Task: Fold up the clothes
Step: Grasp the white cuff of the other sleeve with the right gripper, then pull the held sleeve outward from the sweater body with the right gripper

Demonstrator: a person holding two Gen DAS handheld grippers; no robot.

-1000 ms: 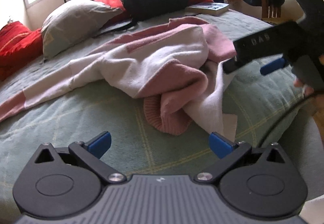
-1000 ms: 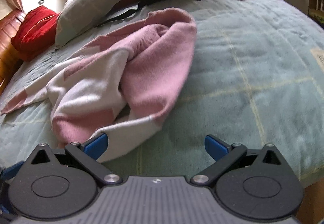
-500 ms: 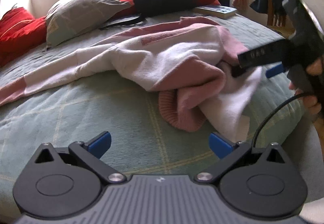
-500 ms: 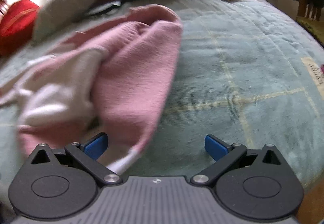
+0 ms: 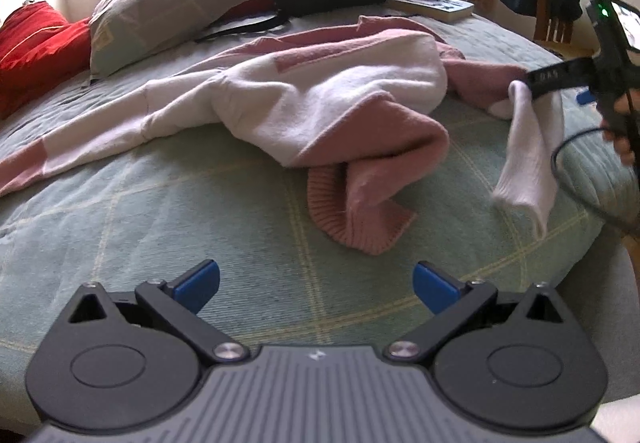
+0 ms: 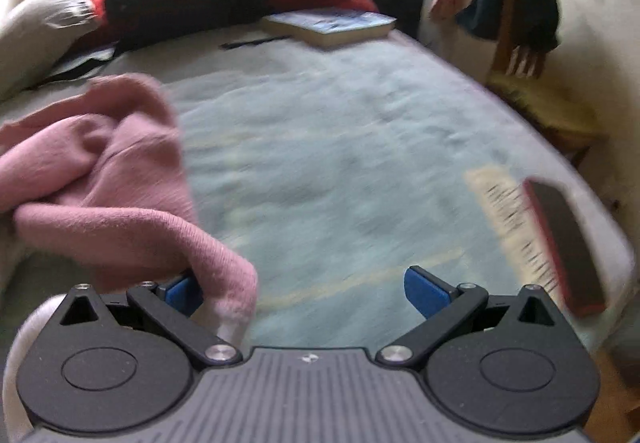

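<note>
On right tool (image 5: 560, 77), unreadable letters.

The right wrist view is being smeared by motion blur: the bedspread (image 6: 340, 147) and the book (image 6: 332, 23) are being rendered without sharp detail, and the red-edged object (image 6: 560, 243) at the right cannot be identified. The pink sweater (image 6: 100, 183) is being cut off by the left edge, and its cuff is being partly hidden behind the right gripper (image 6: 304, 293). In the left wrist view, the hand (image 5: 624, 131) at the far right is being cropped by the frame edge.
</note>
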